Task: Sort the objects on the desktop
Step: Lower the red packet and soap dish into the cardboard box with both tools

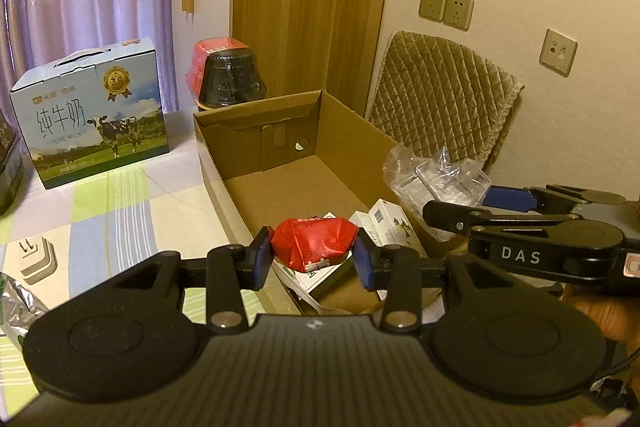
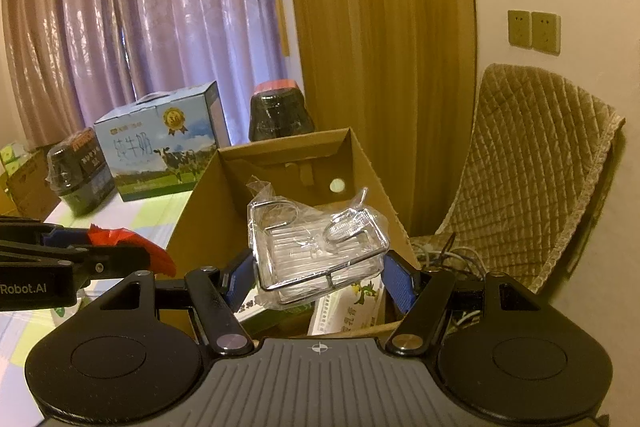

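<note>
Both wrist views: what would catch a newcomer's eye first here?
The red packet, pinched between the left gripper's blue pads over the near end of the open carton. Next, the clear plastic pack with a wire frame, held in the right gripper above the same carton. Behind, a blue milk box stands on the checked tablecloth.

So there's a small snack in a crinkly red foil wrapper (image 1: 313,242), pinched at both ends and hanging over the near end of the open brown cardboard box (image 1: 280,183). The other one is a clear plastic tray in a thin chrome wire frame, still bagged in crinkly clear film (image 2: 318,247), held level above that same box, where a few white-and-green printed cartons (image 1: 390,225) lie flat at the near end.
</note>
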